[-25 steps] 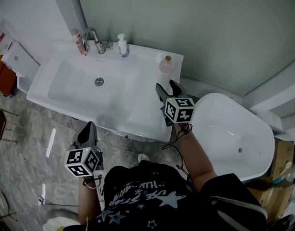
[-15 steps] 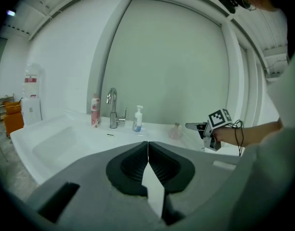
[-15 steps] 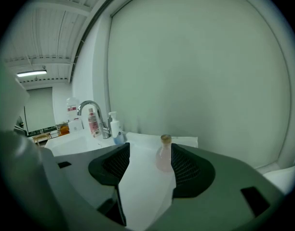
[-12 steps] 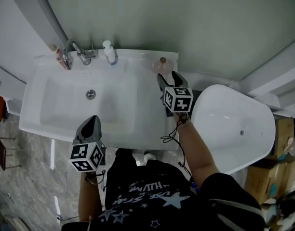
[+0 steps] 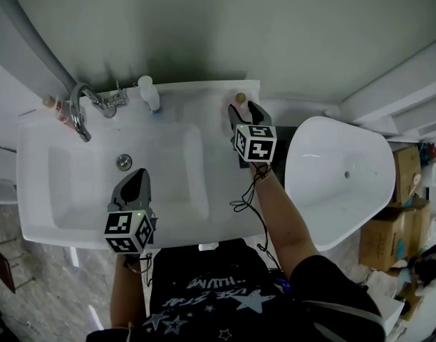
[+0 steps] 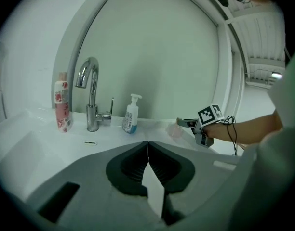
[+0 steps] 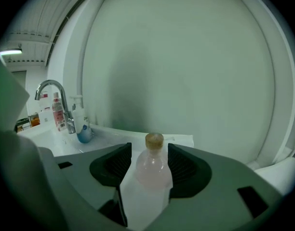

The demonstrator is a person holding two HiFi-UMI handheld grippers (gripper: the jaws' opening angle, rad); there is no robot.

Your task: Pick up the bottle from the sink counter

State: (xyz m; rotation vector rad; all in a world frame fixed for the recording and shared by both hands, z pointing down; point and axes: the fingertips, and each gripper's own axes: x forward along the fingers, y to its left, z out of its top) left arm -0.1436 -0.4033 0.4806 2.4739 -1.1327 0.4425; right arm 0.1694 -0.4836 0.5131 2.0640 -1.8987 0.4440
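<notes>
A small pinkish bottle [image 5: 239, 99] with a tan cap stands at the back right corner of the white sink counter [image 5: 204, 212]. My right gripper [image 5: 244, 109] reaches around it. In the right gripper view the bottle [image 7: 151, 170] stands upright between the two jaws of that gripper [image 7: 149, 148]. The jaws have just been closing; a gap still shows on the bottle's left side. My left gripper [image 5: 136, 177] hovers over the basin, and in its own view the gripper [image 6: 147, 143] is shut with nothing in it. That view also shows the bottle [image 6: 175, 130] far off.
A chrome faucet [image 5: 82, 109], a pump soap bottle [image 5: 148, 92] and a pink-labelled bottle [image 5: 54, 105] line the counter's back edge, close to the wall. A white bathtub [image 5: 339, 184] sits right of the counter, with cardboard boxes [image 5: 385, 226] beyond it.
Both grippers moved forward toward the wall. The right one came from the counter's front edge to straddle the bottle. The left one went from over the floor to over the basin.
</notes>
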